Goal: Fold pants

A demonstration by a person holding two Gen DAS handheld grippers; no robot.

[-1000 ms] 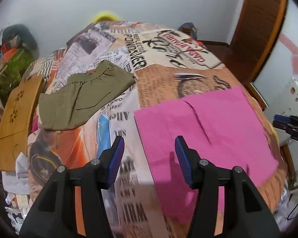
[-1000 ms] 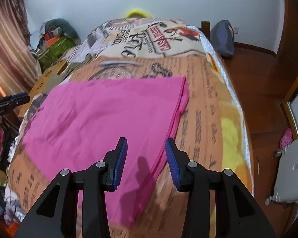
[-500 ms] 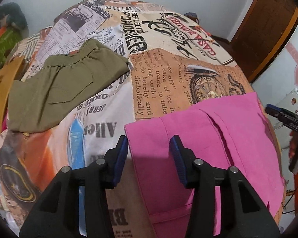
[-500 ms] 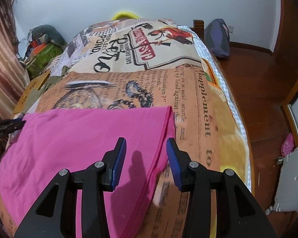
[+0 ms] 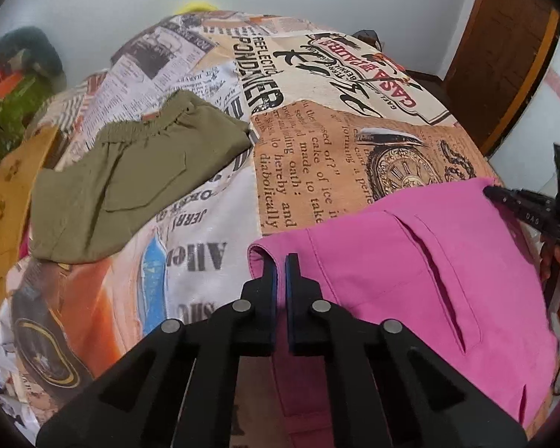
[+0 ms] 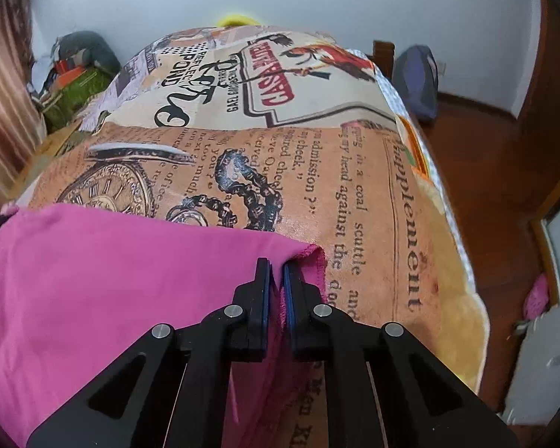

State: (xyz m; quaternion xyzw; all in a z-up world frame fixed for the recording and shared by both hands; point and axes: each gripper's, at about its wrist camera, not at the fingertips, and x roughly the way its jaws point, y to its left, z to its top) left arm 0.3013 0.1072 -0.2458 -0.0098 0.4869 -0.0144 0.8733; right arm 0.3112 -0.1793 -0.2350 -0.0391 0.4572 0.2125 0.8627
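Pink pants (image 5: pixel 410 261) lie flat on a bed with a newspaper-print cover. My left gripper (image 5: pixel 281 261) is shut on their near left corner, by the waistband. A slanted pocket slit shows to the right of it. In the right wrist view my right gripper (image 6: pixel 276 267) is shut on the far right corner of the pink pants (image 6: pixel 112 268), where the hem edge bunches up. The right gripper also shows at the right edge of the left wrist view (image 5: pixel 522 205).
Folded olive-green pants (image 5: pixel 130 175) lie on the bed cover (image 5: pixel 317 149) to the left. A wooden board (image 5: pixel 7 194) stands by the bed's left side. A clutter pile (image 6: pixel 71 74) sits at the far left, a dark bag (image 6: pixel 416 78) and wooden floor (image 6: pixel 504 171) to the right.
Both grippers moved forward to the pants' corners and closed on the fabric; they were open half a second ago.
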